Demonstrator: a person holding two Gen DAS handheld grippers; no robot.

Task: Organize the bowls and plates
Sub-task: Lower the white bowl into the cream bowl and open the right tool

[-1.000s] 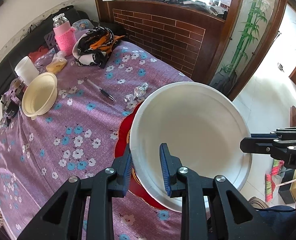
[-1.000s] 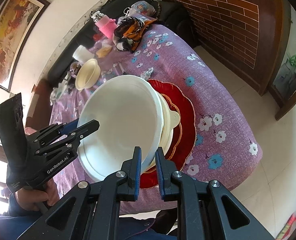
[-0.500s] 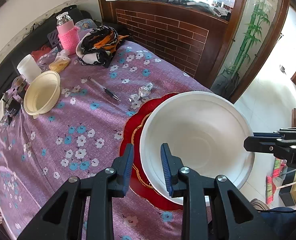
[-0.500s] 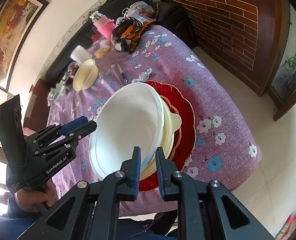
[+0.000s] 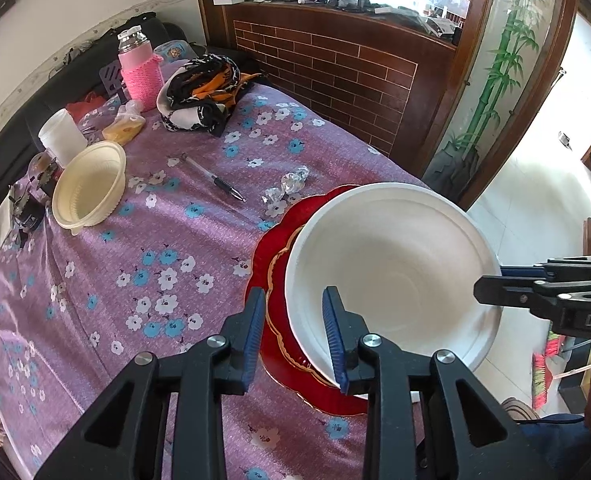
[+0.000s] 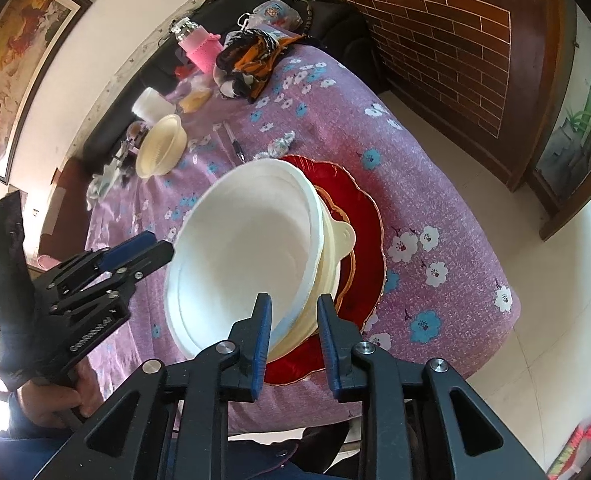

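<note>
The step in hand looks like the release of the white bowl [image 5: 391, 276] after nesting it on the stack at the near right edge of the surface [image 5: 143, 264]. The bowl sits tilted inside a cream bowl [image 6: 335, 248], which in turn rests on a red plate [image 6: 365, 216] with a gold rim.

The right gripper [image 6: 294, 320] has its jaws opening; the white bowl's near rim lies between them, and there is a gap on each side, so the pads no longer press on it. The left gripper [image 5: 293, 322] has its jaws apart around the opposite rim, the right pad touching or just beside the bowl wall, the left pad clear over the red plate.

1 more cream bowl [image 5: 89, 184] stands well apart at the far left of the surface, near a white cup [image 5: 61, 136], with a pen [image 5: 213, 178] lying between it and the stack.

Next, I judge, both grippers need to lift clear of the rim without dragging it, since the white bowl leans and could slide. Then the far cream bowl wants fetching to the stack.
</note>
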